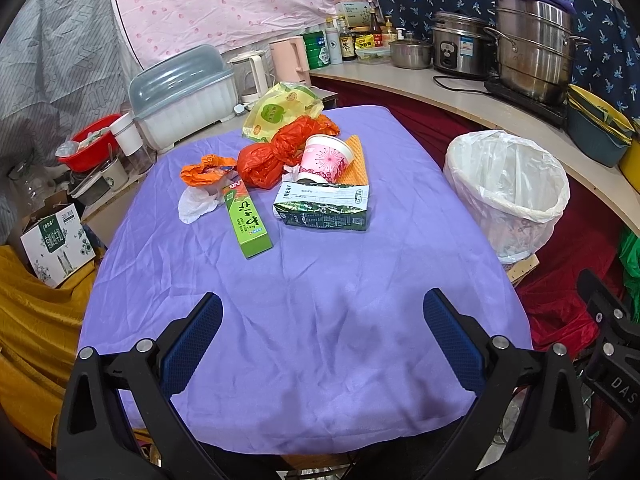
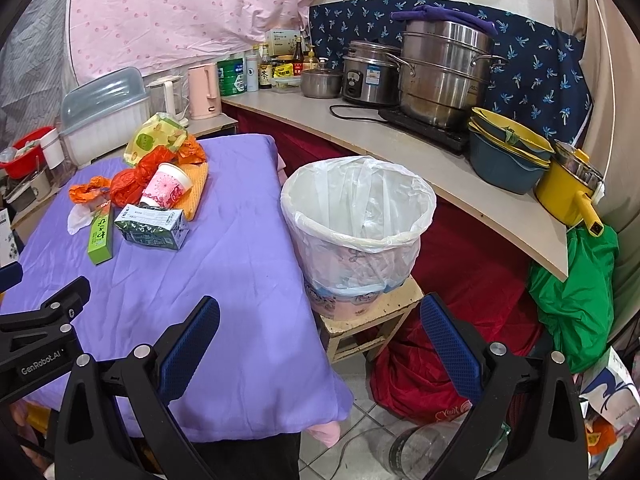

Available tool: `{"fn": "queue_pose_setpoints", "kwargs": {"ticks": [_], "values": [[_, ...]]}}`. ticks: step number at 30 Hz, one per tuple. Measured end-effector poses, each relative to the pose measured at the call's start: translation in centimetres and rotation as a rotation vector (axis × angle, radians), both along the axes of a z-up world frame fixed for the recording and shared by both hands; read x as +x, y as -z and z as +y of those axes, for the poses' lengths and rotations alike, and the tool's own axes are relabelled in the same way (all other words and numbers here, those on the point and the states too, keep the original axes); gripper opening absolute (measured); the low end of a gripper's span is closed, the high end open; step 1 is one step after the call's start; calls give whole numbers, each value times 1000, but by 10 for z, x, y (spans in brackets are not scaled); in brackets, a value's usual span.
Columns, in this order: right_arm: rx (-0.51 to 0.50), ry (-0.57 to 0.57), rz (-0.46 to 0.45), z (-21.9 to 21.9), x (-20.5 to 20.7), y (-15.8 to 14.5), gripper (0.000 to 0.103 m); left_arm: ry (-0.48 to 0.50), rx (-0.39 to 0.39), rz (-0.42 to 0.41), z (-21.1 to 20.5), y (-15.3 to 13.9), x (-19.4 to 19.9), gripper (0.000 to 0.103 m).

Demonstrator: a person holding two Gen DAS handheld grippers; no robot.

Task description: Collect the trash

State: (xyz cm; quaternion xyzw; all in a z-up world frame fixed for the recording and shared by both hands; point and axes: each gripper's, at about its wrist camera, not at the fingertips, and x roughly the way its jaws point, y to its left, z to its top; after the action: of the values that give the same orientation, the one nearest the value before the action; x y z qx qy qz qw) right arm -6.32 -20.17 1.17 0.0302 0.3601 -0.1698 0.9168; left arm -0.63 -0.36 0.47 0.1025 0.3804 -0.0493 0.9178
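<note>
Trash lies at the far end of a purple-covered table: a green toothpaste box, a flattened milk carton, a pink paper cup on its side, an orange-red plastic bag, an orange wrapper, a white tissue and a yellow-green bag. A bin with a white liner stands on a stool right of the table. My left gripper is open and empty above the near table. My right gripper is open and empty, near the table's right edge, short of the bin.
A curved counter behind the bin carries steel pots, a rice cooker, bowls and bottles. A dish box, kettles and a red basin stand left of the table. A green bag and red cloth lie by the floor.
</note>
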Motion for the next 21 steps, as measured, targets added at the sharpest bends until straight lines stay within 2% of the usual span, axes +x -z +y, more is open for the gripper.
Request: {"fn": "queue_pose_setpoints", "kwargs": {"ticks": [12, 21], "values": [[-3, 3, 15, -4, 11, 5, 96, -3, -18, 22, -4, 4, 13, 96], [3, 15, 32, -3, 30, 19, 96, -35, -35, 58, 12, 18, 39, 96]]}}
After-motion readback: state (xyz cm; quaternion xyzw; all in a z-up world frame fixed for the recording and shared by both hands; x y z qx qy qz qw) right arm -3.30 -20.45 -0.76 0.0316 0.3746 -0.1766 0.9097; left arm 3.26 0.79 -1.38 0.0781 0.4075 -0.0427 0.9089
